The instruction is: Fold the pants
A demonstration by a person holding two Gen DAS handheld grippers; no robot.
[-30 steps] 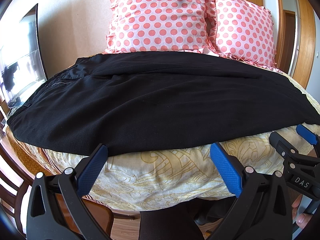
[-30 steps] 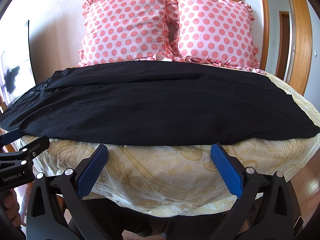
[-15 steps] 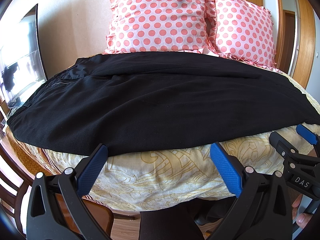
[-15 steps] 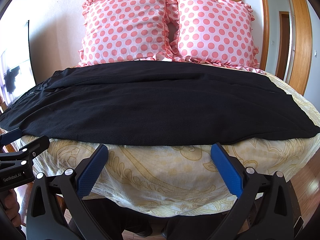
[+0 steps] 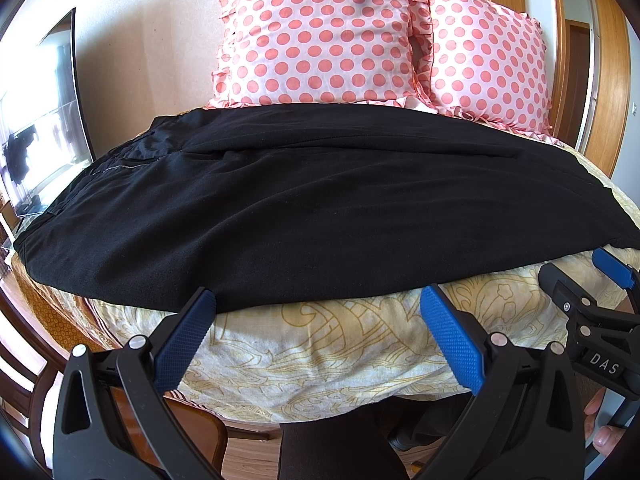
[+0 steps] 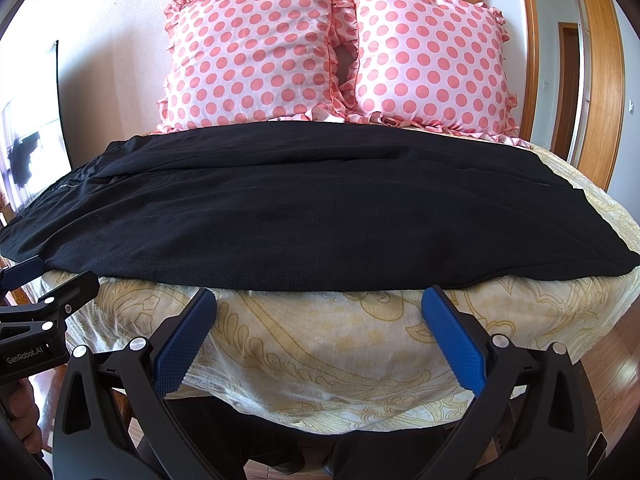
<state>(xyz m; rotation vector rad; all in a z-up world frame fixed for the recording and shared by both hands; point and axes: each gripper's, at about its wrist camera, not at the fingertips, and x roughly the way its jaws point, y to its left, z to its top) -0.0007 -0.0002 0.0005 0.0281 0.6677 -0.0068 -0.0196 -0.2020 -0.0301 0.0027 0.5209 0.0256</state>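
Left claw (image 5: 316,320) spread wide, empty, blue pads (image 5: 448,336) poised just short of the near hem. Right claw (image 6: 318,322) likewise wide and empty, level with the bed edge; also visible at the right margin of the left wrist view (image 5: 576,288). Below, yellow patterned bedspread (image 6: 320,344) draped over the mattress front. On top, black pants (image 5: 280,216) laid flat across the bed, waistband and zipper toward the left, leg ends toward the right, one leg over the other. Behind, two pink polka-dot pillows (image 6: 256,56) propped against the wall, touching side by side. Far left, a television screen (image 5: 44,120).
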